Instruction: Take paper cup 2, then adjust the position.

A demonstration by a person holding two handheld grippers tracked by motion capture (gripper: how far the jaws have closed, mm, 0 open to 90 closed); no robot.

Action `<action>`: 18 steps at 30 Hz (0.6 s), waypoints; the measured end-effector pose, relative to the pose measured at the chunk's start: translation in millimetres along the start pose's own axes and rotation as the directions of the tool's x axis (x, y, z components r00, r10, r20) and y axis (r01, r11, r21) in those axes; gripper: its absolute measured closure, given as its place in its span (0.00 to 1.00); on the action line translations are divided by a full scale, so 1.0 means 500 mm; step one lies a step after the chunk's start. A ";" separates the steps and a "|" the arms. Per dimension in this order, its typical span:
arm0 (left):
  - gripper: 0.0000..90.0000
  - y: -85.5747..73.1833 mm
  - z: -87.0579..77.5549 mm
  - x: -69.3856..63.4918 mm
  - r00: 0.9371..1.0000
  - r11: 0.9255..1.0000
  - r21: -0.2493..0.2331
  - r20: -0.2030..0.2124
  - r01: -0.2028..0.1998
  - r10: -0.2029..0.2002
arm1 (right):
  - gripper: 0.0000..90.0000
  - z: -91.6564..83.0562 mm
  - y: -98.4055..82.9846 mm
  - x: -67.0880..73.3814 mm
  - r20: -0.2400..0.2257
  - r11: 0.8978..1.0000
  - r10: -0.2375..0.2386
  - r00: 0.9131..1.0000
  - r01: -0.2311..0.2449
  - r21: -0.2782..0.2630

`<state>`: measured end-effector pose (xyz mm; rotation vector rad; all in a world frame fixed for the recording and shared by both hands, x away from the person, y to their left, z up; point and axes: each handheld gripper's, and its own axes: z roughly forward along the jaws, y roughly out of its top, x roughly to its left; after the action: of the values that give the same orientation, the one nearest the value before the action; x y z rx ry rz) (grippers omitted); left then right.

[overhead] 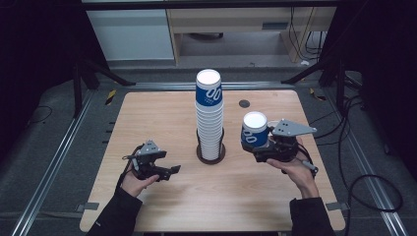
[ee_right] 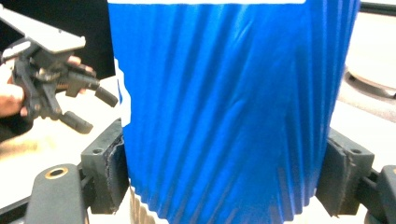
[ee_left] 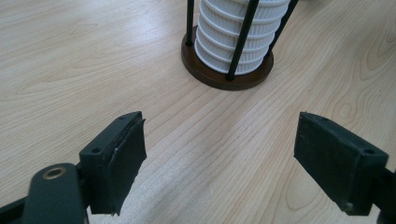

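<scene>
Jaws of the right gripper (overhead: 259, 147) clamp a blue cup (overhead: 254, 129) — left gripper (overhead: 169, 171) gapes wide, holding nothing.

Wooden worktop (overhead: 167, 113), lit from above, dark surround. Tall stack of paper cups (overhead: 209, 115) stands upright in a round brown holder (overhead: 211, 156) at centre. Right gripper (overhead: 263, 142) holds a single blue cup (overhead: 254, 129) upright, just right of the stack and apart from it. Left gripper (overhead: 167, 172) low over the worktop at left, fingers spread, nothing between them.
</scene>
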<state>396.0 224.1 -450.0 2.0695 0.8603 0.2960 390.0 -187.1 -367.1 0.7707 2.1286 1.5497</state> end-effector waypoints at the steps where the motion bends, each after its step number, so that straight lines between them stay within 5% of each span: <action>1: 0.18 0.001 -0.001 -0.001 1.000 1.000 -0.003 0.001 -0.002 0.002 | 0.22 0.002 -0.002 0.002 -0.005 1.000 -0.003 1.000 0.003 0.008; 18: 0.18 0.014 -0.013 -0.024 0.998 0.999 -0.009 0.049 -0.040 0.040 | 0.22 0.042 -0.028 0.041 -0.137 0.986 -0.098 0.986 0.115 0.118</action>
<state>387.1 217.3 -439.2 2.0801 0.7876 0.2686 384.1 -162.2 -387.0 0.5981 2.3405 1.4591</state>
